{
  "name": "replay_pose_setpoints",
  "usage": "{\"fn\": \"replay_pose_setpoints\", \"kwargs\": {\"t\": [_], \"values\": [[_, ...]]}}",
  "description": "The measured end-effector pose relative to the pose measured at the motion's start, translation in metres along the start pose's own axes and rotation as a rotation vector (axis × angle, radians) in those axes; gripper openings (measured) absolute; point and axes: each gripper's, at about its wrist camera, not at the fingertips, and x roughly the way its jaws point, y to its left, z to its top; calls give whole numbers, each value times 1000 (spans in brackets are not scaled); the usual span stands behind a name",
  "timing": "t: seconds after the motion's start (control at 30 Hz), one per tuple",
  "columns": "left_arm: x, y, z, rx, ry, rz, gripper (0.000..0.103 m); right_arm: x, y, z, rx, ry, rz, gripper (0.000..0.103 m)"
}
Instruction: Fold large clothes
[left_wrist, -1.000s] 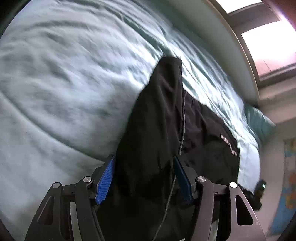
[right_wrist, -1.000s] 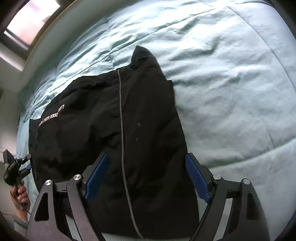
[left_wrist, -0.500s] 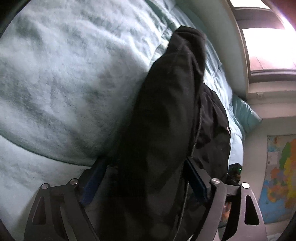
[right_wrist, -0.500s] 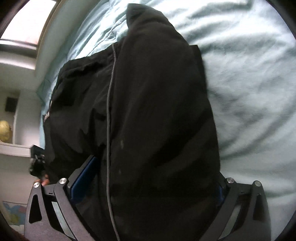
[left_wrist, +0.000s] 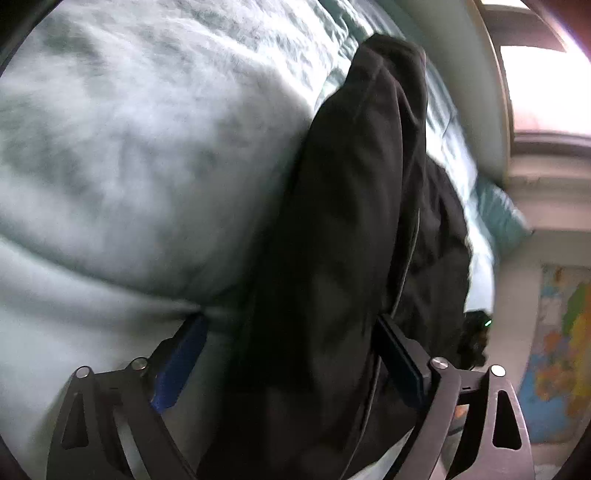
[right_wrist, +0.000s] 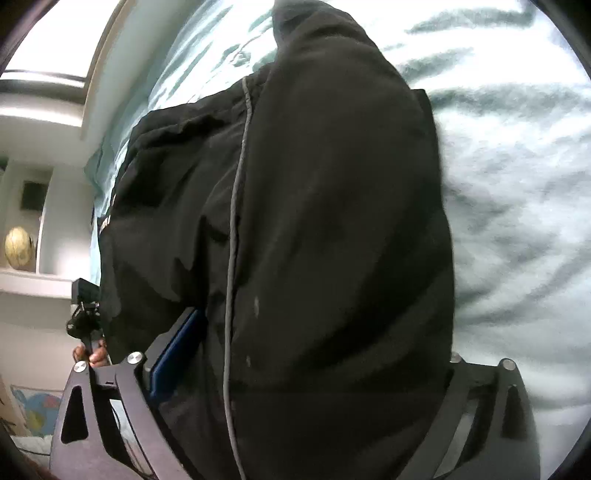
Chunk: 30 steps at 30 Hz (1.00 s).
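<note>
A large black garment (left_wrist: 351, 229) with a thin grey piping line lies folded lengthwise on pale green bedding (left_wrist: 129, 166). My left gripper (left_wrist: 291, 332) is low over its near end, jaws still opening. The cloth runs between the blue pads (left_wrist: 181, 360), and a strip of bedding shows beside the left pad. In the right wrist view the same garment (right_wrist: 332, 221) fills the middle. My right gripper (right_wrist: 321, 339) straddles it with jaws wide. Its left pad (right_wrist: 177, 350) is half under the cloth and its right pad is hidden by it.
A bright window (left_wrist: 546, 85) and a teal pillow (left_wrist: 498, 214) lie past the bed. A coloured wall map (left_wrist: 565, 354) hangs at right. A hand with the other gripper (right_wrist: 86, 317) shows at the bed's edge, below a shelf with a globe (right_wrist: 18, 247).
Both grippers sank toward the bed and tipped further down. Their jaws spread wider. The black garment now lies lower and fills more of each view.
</note>
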Motion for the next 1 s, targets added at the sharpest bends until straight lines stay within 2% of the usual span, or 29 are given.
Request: {"fn": "replay_pose_setpoints", "kwargs": {"t": [0.1,0.13,0.17,0.2,0.27,0.3,0.37,0.47,0.63,0.73,0.87,1.0], "values": [[7,-6,7,-6,-62,-31,94,4,0,3,21,-7,2,102],[7,-13,6,16,-86,-35,76,4,1,3,26,-11,-4,101],[4,-21,4,44,-98,-78,41,2,3,2,27,-19,-12,96],[0,-28,1,60,-119,-73,39,0,3,1,24,-24,-16,92],[-10,-50,-12,148,-161,-14,30,-10,11,-2,11,-41,-39,72],[-16,-57,-17,163,-172,-17,28,-17,19,-5,-10,-53,-57,67],[-34,-68,-28,169,-198,-88,26,-31,32,-9,-40,-72,-71,49],[-60,-93,-50,214,-237,-170,24,-52,51,-19,-72,-113,-72,40],[-97,-144,-102,317,-286,-222,24,-99,108,-61,-189,-207,-84,34],[-140,-162,-146,369,-333,-245,24,-133,139,-95,-247,-243,-97,34],[-190,-168,-205,404,-378,-272,24,-183,172,-147,-299,-267,-109,34],[-216,-160,-259,412,-383,-259,24,-208,191,-197,-336,-260,-148,34]]}}
